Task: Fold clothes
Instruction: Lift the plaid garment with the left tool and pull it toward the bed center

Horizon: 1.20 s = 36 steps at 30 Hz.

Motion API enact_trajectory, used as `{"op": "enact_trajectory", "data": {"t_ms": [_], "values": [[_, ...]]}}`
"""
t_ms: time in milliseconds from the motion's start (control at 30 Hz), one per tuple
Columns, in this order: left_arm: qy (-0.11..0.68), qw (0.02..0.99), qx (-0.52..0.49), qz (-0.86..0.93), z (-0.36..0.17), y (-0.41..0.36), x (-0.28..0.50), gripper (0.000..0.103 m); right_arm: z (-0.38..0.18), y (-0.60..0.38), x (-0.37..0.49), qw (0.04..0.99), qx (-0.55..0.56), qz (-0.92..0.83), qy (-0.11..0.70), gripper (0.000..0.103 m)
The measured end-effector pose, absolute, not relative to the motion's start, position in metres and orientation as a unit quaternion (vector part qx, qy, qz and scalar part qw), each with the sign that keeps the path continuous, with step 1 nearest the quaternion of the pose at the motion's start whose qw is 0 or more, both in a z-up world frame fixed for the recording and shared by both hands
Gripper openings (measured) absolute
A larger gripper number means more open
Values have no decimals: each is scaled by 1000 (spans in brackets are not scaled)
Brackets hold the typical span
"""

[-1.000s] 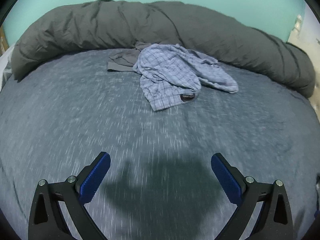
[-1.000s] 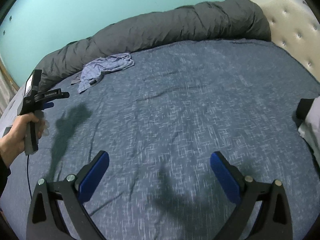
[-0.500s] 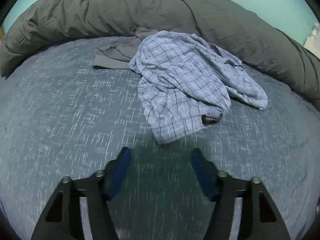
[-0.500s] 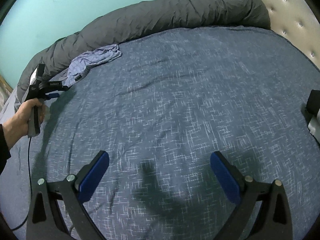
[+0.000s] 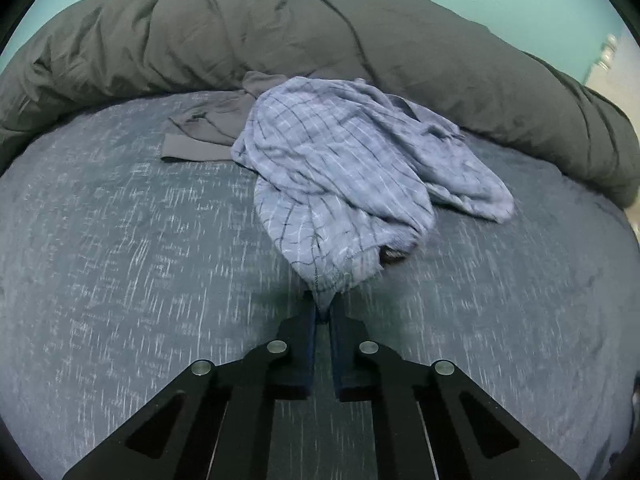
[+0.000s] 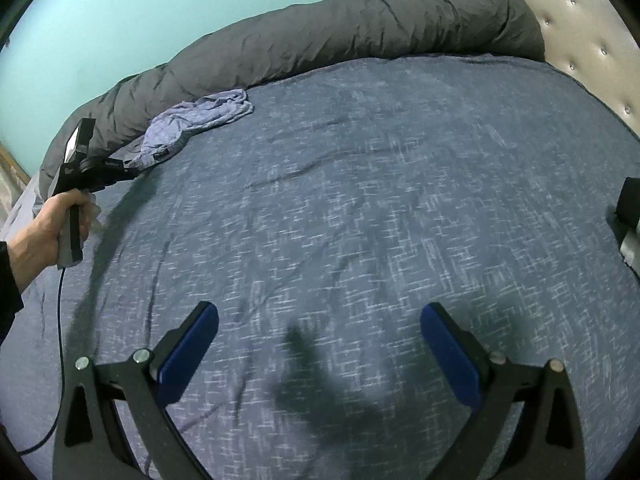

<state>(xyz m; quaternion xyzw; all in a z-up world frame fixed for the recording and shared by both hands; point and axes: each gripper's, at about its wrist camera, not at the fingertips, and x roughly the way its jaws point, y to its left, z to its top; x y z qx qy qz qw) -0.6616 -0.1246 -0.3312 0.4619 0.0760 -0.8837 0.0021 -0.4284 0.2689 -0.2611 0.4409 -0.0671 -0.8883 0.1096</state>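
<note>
left hand-held gripper (image 5: 323, 312) pinches the plaid shirt's (image 5: 340, 184) hem; right hand-held gripper (image 6: 320, 344) gapes wide, empty.

A blue flecked bedsheet (image 6: 360, 200) covers the bed. Along its far edge lies a rolled dark grey duvet (image 5: 320, 36), against a turquoise wall (image 6: 160, 12). At the right stands a cream tufted headboard (image 6: 592, 40).

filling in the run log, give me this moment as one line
left gripper: jaws shut on plaid shirt hem | right gripper: jaws open, empty, over bed sheet | grey garment: untouched
</note>
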Motion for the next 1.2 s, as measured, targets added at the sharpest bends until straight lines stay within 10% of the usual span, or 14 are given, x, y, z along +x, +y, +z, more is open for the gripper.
{"op": "enact_trajectory", "data": {"t_ms": [1200], "values": [[75, -80, 397, -911, -214, -92, -258, 5, -181, 243, -223, 148, 389, -908, -38, 102]]}}
